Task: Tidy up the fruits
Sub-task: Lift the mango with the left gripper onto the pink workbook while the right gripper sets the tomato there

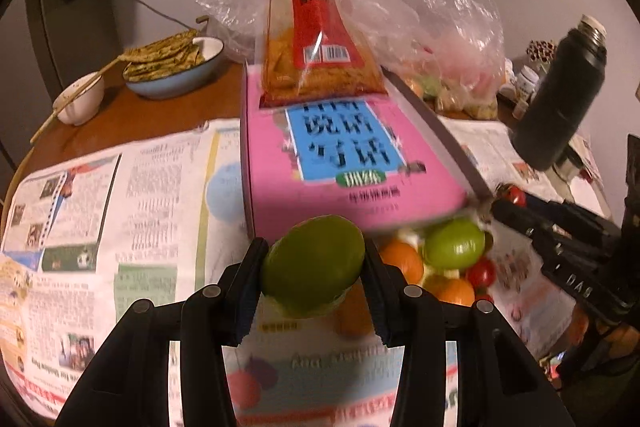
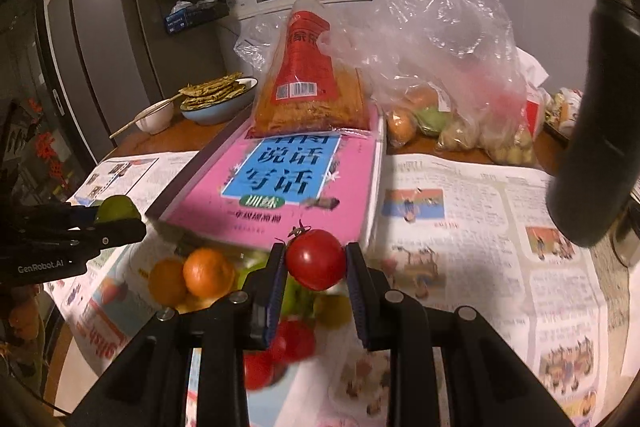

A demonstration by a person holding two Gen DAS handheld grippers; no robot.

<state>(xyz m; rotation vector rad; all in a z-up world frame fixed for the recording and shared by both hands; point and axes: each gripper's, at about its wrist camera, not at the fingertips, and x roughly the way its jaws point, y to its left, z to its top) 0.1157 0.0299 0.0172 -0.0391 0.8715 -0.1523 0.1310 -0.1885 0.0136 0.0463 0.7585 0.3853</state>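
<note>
My left gripper is shut on a green fruit and holds it above the newspaper-covered table. My right gripper is shut on a red tomato above a pile of fruit. The pile holds oranges, a green fruit and small tomatoes. In the right wrist view the left gripper shows at the left with its green fruit. In the left wrist view the right gripper shows at the right with its tomato.
A pink book lies behind the pile with an orange snack bag on it. Clear plastic bags with produce sit at the back right. A dark flask stands right. A blue bowl of flatbread and a white bowl sit back left.
</note>
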